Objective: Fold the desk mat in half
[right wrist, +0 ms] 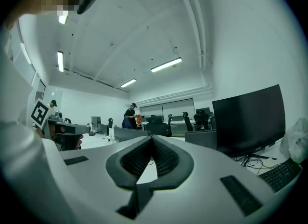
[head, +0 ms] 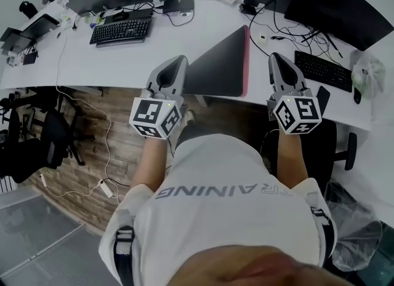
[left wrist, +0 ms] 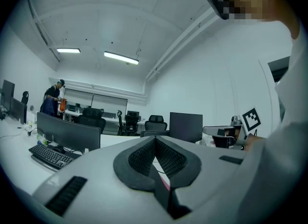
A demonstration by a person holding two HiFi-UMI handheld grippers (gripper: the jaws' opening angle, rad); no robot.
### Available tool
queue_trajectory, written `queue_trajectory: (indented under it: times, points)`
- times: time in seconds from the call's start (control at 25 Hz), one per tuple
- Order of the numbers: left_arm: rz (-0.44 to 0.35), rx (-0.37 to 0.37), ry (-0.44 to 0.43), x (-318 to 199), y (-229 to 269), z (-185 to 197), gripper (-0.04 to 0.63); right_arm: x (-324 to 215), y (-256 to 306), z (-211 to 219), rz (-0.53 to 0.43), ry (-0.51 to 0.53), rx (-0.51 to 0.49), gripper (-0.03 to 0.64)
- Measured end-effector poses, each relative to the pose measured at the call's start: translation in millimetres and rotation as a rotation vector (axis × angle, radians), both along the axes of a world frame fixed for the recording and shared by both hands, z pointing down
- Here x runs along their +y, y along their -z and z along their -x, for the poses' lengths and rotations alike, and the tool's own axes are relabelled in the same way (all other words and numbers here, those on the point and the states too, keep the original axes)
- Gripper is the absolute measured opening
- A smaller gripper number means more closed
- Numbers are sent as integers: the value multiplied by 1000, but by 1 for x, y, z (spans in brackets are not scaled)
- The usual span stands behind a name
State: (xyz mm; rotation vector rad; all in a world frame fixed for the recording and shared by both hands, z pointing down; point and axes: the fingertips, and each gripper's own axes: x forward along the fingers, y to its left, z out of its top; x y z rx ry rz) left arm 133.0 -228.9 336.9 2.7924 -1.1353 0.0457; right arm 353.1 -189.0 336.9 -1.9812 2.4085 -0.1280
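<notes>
Head view looks steeply down; gripper views (level) look across the same desk (head: 203, 26).

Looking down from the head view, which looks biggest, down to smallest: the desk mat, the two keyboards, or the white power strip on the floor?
1. desk mat
2. left keyboard and right keyboard: they look about alike, so a tie
3. power strip

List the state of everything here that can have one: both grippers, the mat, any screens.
left gripper: jaws together, nothing between them.
right gripper: jaws together, nothing between them.
desk mat: flat on the desk, dark side up, pink edge showing along one side; looks folded.
monitor: screen dark.
</notes>
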Motion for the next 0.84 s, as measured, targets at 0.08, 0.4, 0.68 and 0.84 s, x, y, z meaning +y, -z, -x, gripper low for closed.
queue_trajectory:
  times: [0.08, 0.4, 0.68, 0.84]
  points:
    - [4, 1, 0, 2, -1, 0, 28, 0, -4, 1, 11, 6, -2, 23]
    - [13, 1, 3, 7, -4, 2, 28, -2, -16, 11, 39, 39, 0, 23]
    - [26, 6, 9, 7, -9, 9, 28, -2, -21, 20, 50, 56, -1, 23]
    - [28, 5, 8, 6, -10, 9, 28, -5, -23, 24, 53, 68, 1, 23]
